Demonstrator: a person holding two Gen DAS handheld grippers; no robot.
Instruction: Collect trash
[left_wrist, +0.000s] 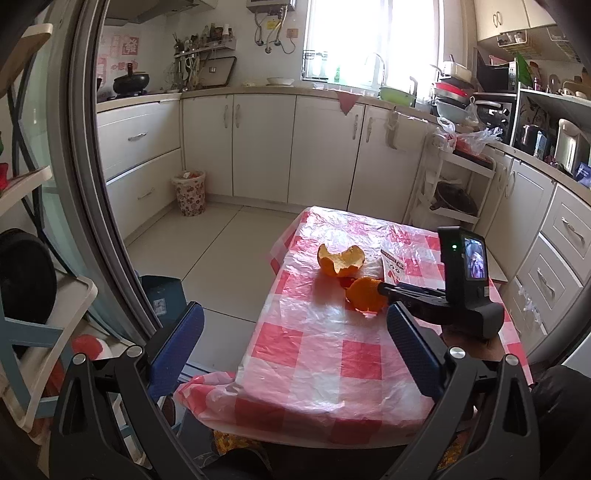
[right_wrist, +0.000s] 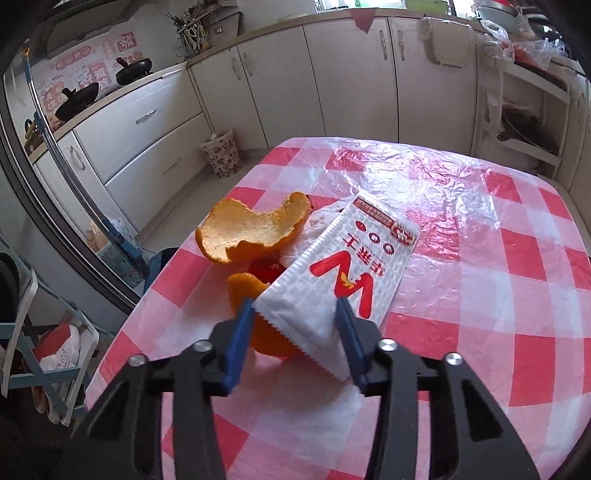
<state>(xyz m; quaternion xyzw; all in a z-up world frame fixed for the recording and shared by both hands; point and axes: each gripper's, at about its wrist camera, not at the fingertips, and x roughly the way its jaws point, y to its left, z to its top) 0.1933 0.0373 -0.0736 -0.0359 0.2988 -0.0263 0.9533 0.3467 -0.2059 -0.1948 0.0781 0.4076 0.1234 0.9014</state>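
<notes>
- Checked surface (right_wrist: 480, 258) fills the middle, its left edge dropping to open floor; a flowered bin (right_wrist: 221, 154) stands far left by the cabinets, well apart from everything.
- Right hand-held gripper (right_wrist: 295, 332) is right over the trash pile; its fingers straddle the wrapper's near end but I can't tell whether they press it.
- Left hand-held gripper (left_wrist: 295, 354) hangs spread wide and empty at the near edge, so the right one is clearly nearer.
- Wrapper (right_wrist: 343, 269) lies with its long axis running away to the far right, near end between the jaws, leaning on the peels.
- Big peel (right_wrist: 251, 232) sits far left of the wrapper; small peel (right_wrist: 247, 291) is tucked under it, touching.
- Room to lift looks free upward and leftward toward the bin.
</notes>
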